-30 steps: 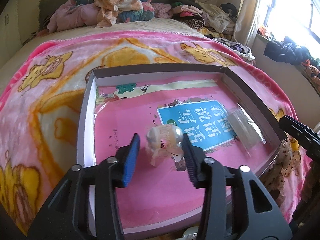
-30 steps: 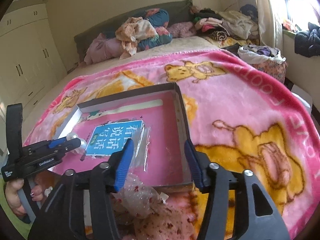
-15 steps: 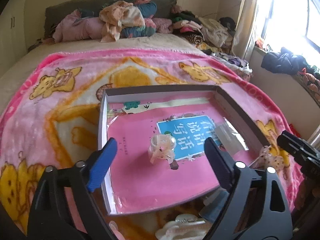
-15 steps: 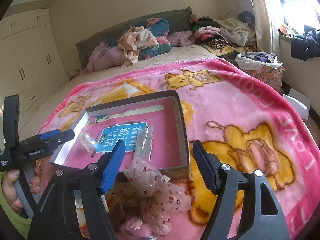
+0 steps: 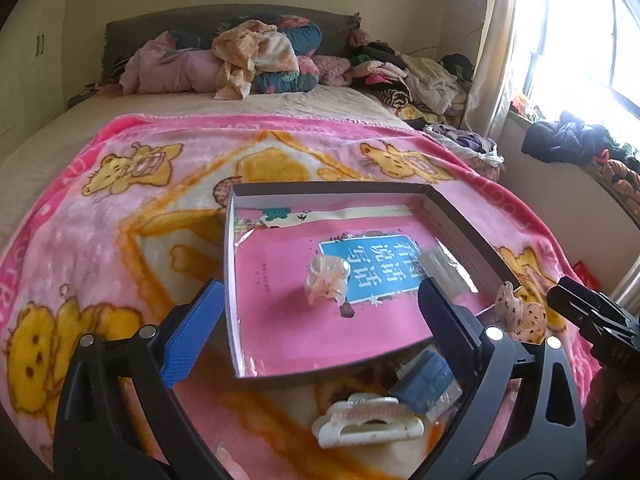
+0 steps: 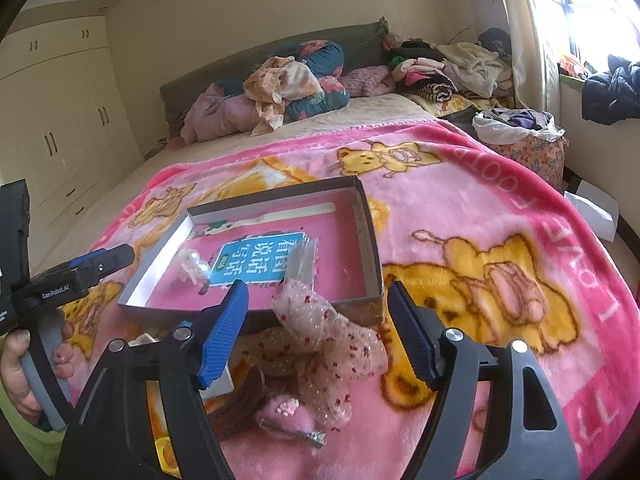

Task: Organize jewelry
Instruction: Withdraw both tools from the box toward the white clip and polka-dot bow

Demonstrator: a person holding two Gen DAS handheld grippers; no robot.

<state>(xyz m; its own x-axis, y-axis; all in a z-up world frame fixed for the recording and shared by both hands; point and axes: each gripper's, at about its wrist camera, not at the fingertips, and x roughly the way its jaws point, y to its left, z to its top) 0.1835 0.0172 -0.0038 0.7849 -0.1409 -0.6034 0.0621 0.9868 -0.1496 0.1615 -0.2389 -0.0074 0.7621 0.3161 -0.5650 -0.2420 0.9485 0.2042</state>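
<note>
A sheer, red-dotted hair bow (image 6: 328, 344) lies on the pink bear blanket (image 6: 500, 216) just in front of the shallow box (image 6: 370, 240), between my right tool's (image 6: 316, 332) wide-apart fingers. It looks light, soft and crushable, best pinched at its knot. My left tool (image 5: 320, 320) is also spread, empty. A pearly hair accessory (image 5: 328, 278) sits inside the box.

Each gripper, left gripper (image 5: 318, 330) and right gripper (image 6: 318, 330), has a black plastic frame with silver screw heads. Fingers (image 6: 224, 332) carry blue ribbed pads. White "GenRobot.AI" lettering marks the left unit's side (grey handle trigger). The hand (image 6: 24, 364) shows bare skin.
</note>
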